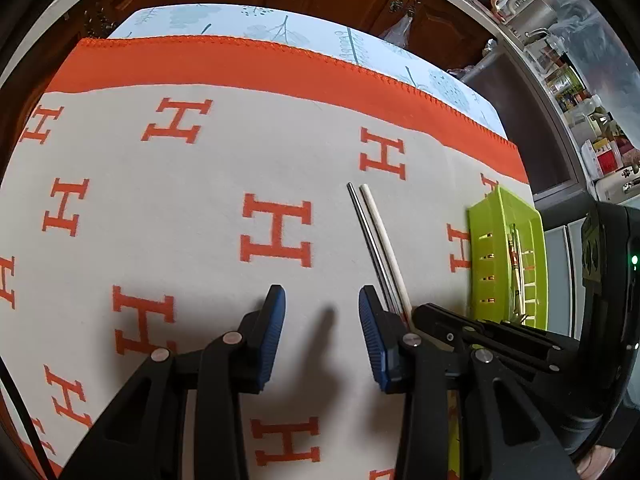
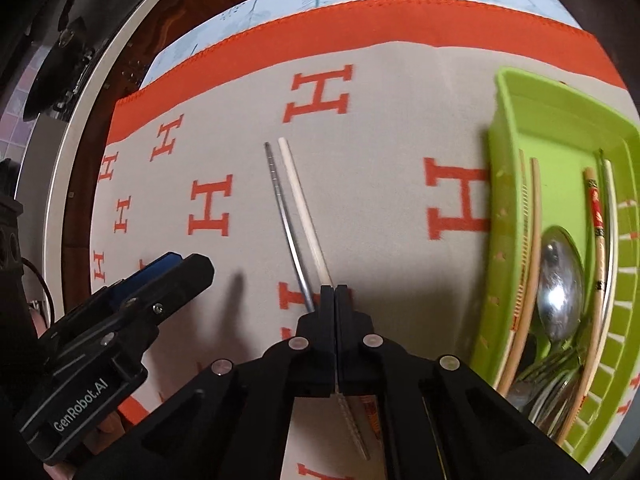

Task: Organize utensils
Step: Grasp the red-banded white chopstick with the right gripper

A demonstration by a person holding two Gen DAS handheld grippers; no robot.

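Observation:
Two chopsticks lie side by side on the H-patterned blanket: a metal chopstick (image 1: 370, 232) (image 2: 282, 208) and a white chopstick (image 1: 384, 236) (image 2: 302, 208). My right gripper (image 2: 334, 289) (image 1: 418, 312) points down at their near ends, its jaws shut, with the white chopstick running in between the tips. The metal one passes just left of the tips. My left gripper (image 1: 322, 296) (image 2: 176, 266) stands open over bare blanket, its right finger close beside the metal chopstick, nothing between its pads.
A lime green tray (image 1: 496, 216) (image 2: 560, 120) sits to the right, holding a metal spoon (image 2: 560, 276), several chopsticks and forks. The blanket's orange border (image 1: 280, 64) runs along the far side, with wooden cabinets beyond the table.

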